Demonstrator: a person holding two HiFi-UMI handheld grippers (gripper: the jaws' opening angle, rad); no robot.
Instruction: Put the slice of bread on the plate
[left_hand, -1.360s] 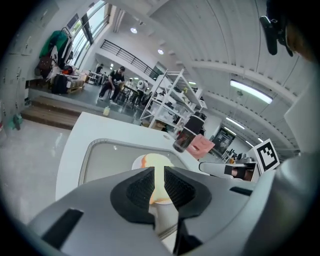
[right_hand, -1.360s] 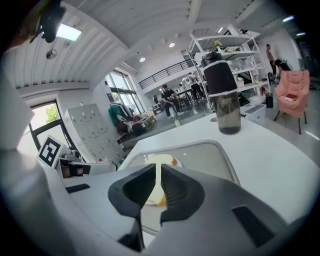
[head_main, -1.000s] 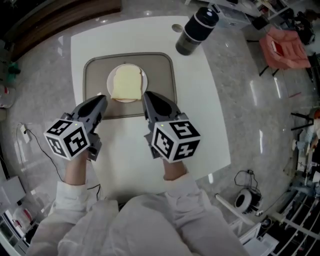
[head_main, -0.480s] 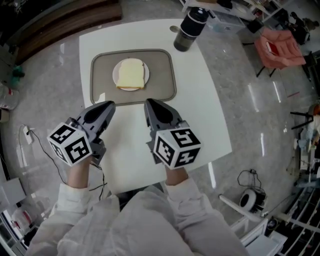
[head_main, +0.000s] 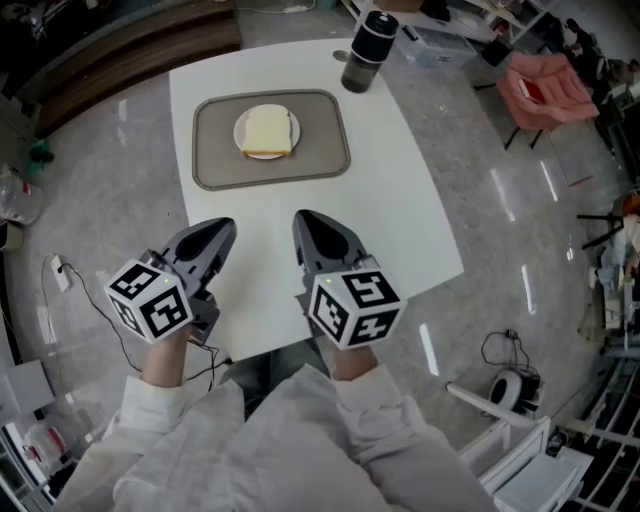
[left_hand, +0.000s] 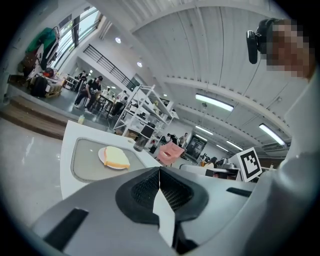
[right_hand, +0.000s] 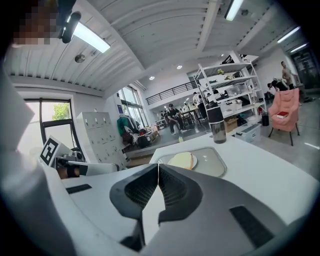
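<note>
A pale slice of bread (head_main: 269, 130) lies on a small white plate (head_main: 243, 134) in the middle of a grey tray (head_main: 213, 155) at the far side of the white table (head_main: 390, 200). The bread (left_hand: 118, 158) also shows in the left gripper view and the bread (right_hand: 183, 160) in the right gripper view. My left gripper (head_main: 222, 231) and right gripper (head_main: 305, 219) hover over the table's near part, well short of the tray. Both are shut with nothing between the jaws.
A dark cylindrical bottle (head_main: 365, 48) stands at the table's far right corner, beside the tray. A pink chair (head_main: 542, 88) stands on the floor to the right. Cables lie on the floor at the left, and shelving shows in the distance.
Both grippers have drawn back toward the near edge of the table, away from the tray. The bread stays on the plate.
</note>
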